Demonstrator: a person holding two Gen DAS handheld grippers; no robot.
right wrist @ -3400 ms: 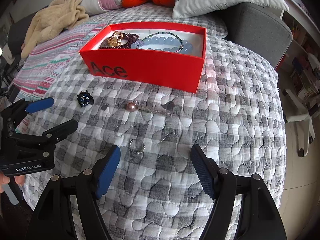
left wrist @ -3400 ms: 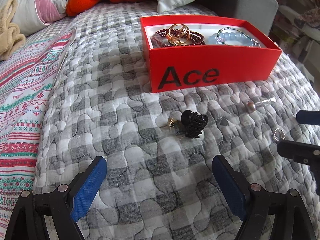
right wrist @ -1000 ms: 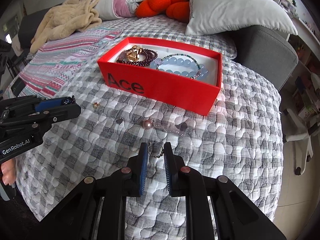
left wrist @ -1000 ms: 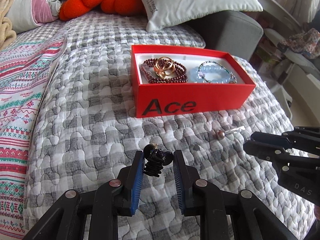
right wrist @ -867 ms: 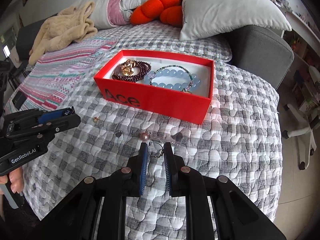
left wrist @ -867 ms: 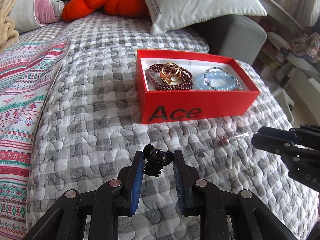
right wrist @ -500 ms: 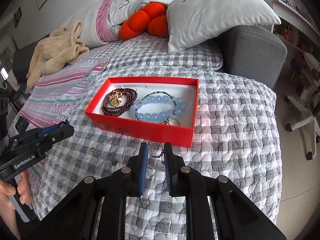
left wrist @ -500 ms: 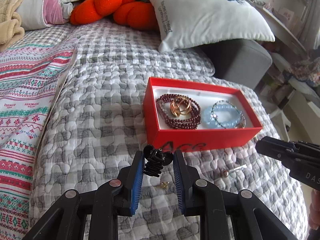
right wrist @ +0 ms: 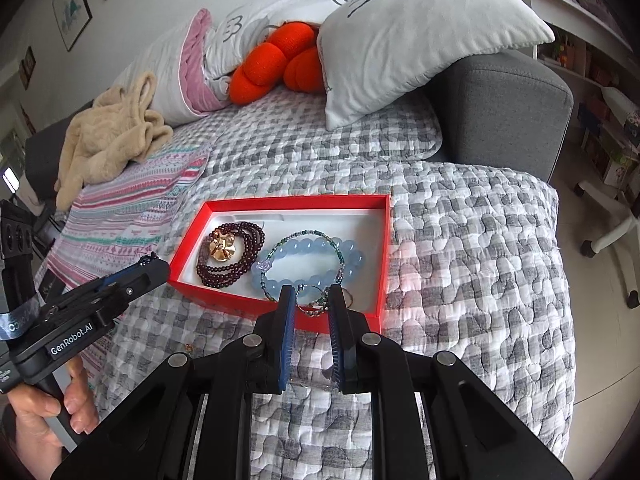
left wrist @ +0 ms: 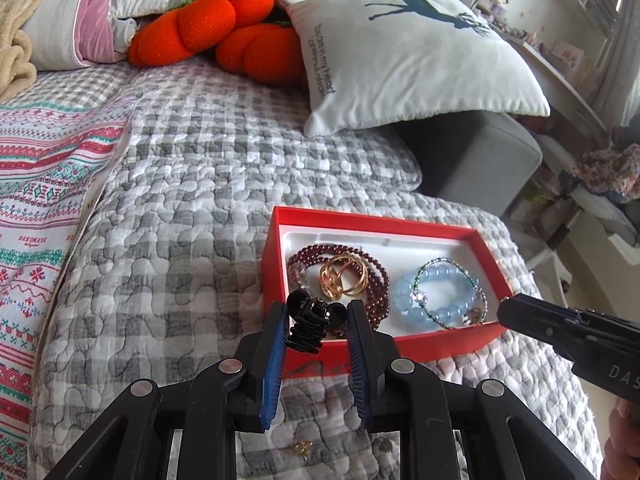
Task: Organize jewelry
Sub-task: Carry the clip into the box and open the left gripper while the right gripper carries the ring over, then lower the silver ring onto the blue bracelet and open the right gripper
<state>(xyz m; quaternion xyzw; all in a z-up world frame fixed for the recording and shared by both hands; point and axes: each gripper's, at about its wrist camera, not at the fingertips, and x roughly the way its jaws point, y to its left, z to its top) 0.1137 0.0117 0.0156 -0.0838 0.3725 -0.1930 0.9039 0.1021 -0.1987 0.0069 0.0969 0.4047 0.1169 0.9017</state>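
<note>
A red box sits on the grey checked quilt. It holds a dark red bead bracelet, gold rings and a blue bead bracelet. My left gripper is shut on a black hair claw, held above the box's near left edge. My right gripper is shut on a small ring with beads, held above the box's near right edge.
A small gold earring lies on the quilt in front of the box. Pillows, an orange cushion and a beige blanket lie at the back. A grey sofa arm stands at the right.
Both grippers closed on their items, lifted them off the quilt and carried them forward to above the box's near edge.
</note>
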